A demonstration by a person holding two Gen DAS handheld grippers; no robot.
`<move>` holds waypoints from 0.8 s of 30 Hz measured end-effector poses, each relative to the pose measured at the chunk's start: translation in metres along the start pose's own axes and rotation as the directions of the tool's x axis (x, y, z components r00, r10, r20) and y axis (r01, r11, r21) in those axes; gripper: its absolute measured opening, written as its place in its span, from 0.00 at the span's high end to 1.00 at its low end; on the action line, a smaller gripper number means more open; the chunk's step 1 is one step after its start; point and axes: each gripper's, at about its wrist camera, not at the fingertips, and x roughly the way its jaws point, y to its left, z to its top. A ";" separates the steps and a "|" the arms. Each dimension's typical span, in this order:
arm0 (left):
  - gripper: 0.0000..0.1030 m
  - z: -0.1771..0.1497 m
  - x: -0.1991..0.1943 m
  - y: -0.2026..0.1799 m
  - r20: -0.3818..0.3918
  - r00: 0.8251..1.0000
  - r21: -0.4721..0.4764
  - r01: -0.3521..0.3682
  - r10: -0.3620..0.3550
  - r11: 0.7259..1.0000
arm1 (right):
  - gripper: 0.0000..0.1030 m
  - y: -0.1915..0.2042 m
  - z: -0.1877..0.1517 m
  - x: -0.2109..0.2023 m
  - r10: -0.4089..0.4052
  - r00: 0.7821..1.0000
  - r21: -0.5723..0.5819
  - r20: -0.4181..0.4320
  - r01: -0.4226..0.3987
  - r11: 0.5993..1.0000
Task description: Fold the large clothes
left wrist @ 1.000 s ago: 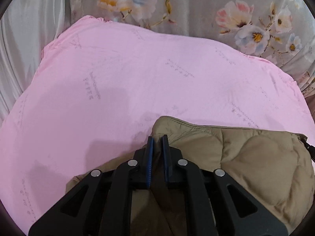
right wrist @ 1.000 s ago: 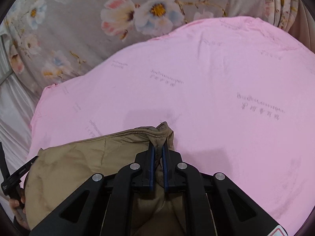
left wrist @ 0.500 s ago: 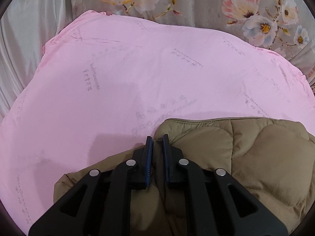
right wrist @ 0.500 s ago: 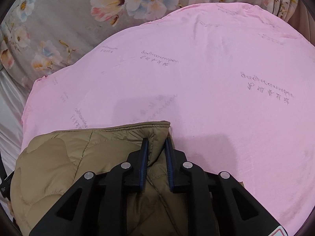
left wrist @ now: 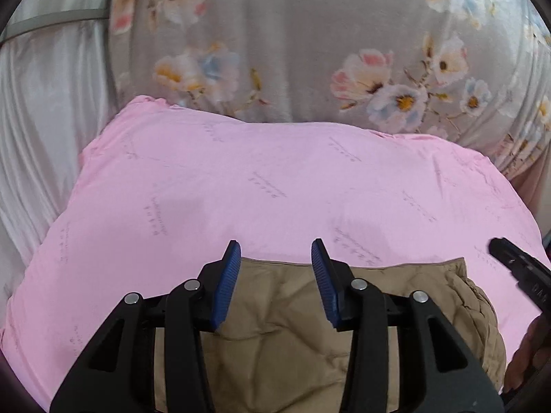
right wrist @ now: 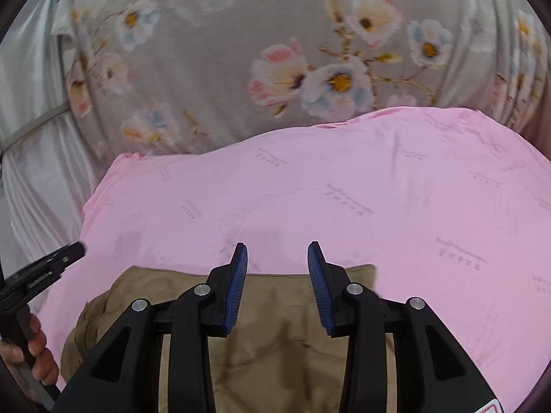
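Observation:
A khaki quilted jacket (left wrist: 282, 313) lies folded on the pink sheet (left wrist: 241, 189), its far edge straight. My left gripper (left wrist: 275, 242) hangs above the jacket's left part; its jaws are opening, with nothing between the blue pads. In the right wrist view the same jacket (right wrist: 275, 337) lies under my right gripper (right wrist: 277, 244), whose jaws are also opening and hold nothing. Each view catches the other tool at its edge: the right gripper (left wrist: 506, 254) beside a hand (left wrist: 527, 354), and the left gripper (right wrist: 51, 265) held by a hand (right wrist: 38, 354).
The pink sheet (right wrist: 378, 189) spreads wide beyond the jacket. Behind it rises grey floral bedding (left wrist: 310, 51), also seen as floral bedding (right wrist: 275, 51). White satin cloth (left wrist: 44, 120) hangs at the left.
Both grippers were shut on the jacket's far edge; now they have let go, opened and lifted away. The jacket lies flat on the sheet.

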 end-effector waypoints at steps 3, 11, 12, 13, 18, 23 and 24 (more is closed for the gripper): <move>0.59 -0.013 0.043 -0.038 -0.085 0.996 0.051 -0.031 0.035 0.998 | 0.69 0.020 -0.019 0.040 0.013 0.996 -0.005 -0.092 -0.014 1.000; 0.60 -0.058 0.099 -0.048 -0.163 0.984 0.020 -0.071 0.073 0.997 | 0.71 0.005 -0.053 0.089 0.011 0.983 0.060 -0.185 0.000 0.998; 0.60 -0.061 0.100 -0.049 -0.157 0.985 0.022 -0.074 0.077 0.997 | 0.71 0.006 -0.055 0.090 0.003 0.983 0.051 -0.182 0.006 0.999; 0.60 -0.064 0.102 -0.050 -0.150 0.985 0.028 -0.083 0.086 0.996 | 0.71 0.008 -0.056 0.090 -0.008 0.984 0.040 -0.179 0.015 0.999; 0.60 -0.067 0.106 -0.052 -0.131 0.986 0.037 -0.102 0.106 0.994 | 0.71 0.014 -0.061 0.093 -0.036 0.986 0.016 -0.163 0.039 0.999; 0.60 -0.070 0.109 -0.051 -0.128 0.986 0.036 -0.103 0.107 0.994 | 0.71 0.013 -0.063 0.095 -0.032 0.987 0.025 -0.161 0.036 0.999; 0.60 -0.070 0.109 -0.051 -0.128 0.986 0.035 -0.104 0.107 0.994 | 0.71 0.013 -0.063 0.095 -0.031 0.987 0.027 -0.160 0.036 0.999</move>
